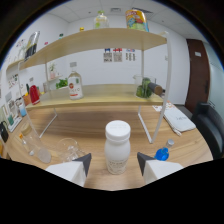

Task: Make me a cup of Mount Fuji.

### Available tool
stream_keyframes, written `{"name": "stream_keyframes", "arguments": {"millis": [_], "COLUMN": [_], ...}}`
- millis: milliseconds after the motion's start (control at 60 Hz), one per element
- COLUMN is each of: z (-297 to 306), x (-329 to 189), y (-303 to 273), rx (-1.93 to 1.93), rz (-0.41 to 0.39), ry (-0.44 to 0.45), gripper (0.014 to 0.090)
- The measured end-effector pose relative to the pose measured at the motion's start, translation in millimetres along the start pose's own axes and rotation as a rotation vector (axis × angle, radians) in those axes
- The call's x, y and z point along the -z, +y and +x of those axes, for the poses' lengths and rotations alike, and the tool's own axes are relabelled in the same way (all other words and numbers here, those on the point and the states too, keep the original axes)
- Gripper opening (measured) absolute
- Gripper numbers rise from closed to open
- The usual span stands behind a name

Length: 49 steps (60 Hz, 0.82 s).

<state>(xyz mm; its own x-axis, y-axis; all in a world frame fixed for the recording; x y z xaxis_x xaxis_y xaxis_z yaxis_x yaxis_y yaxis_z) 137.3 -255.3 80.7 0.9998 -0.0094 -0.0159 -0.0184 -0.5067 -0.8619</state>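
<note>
A white plastic bottle (117, 147) with a white cap stands upright on the wooden table (90, 125). It sits between the two fingers of my gripper (114, 162), with a gap showing on either side. The gripper is open, its dark-tipped fingers (83, 162) level with the bottle's lower half. A clear glass cup (68, 148) stands on the table just left of the left finger, with another clear vessel (37, 148) further left. Lying beside the right finger is a small bottle with a blue cap (163, 152).
A white-framed two-level wooden shelf (95, 95) stands beyond the bottle. It carries a red-labelled bottle (75, 85), a green item (145, 89), and on top a bottle (101, 20) and a colourful pack (136, 20). To the right are a white flat pack (178, 120) and a dark chair (208, 122).
</note>
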Motion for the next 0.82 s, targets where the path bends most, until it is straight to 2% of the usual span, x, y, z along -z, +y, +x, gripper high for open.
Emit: {"name": "stream_keyframes", "arguments": {"millis": [367,533,550,567,817], "z": [-71.4,-105.8,-108.0,-109.6,-119.3], "x": [82.3,98.0,99.1,100.4,107.4], "y": [-6.1,-4.1,-4.1,-4.3,-10.8], "rx": [0.026,0.026,0.03,0.034,0.037], "rz": [-0.074,-0.07,-0.069,-0.071,-0.055], "ry": [0.057,0.051,0.051,0.05,0.071], "gripper": [0.086,0.0859,0.0818,0.086,0.086]}}
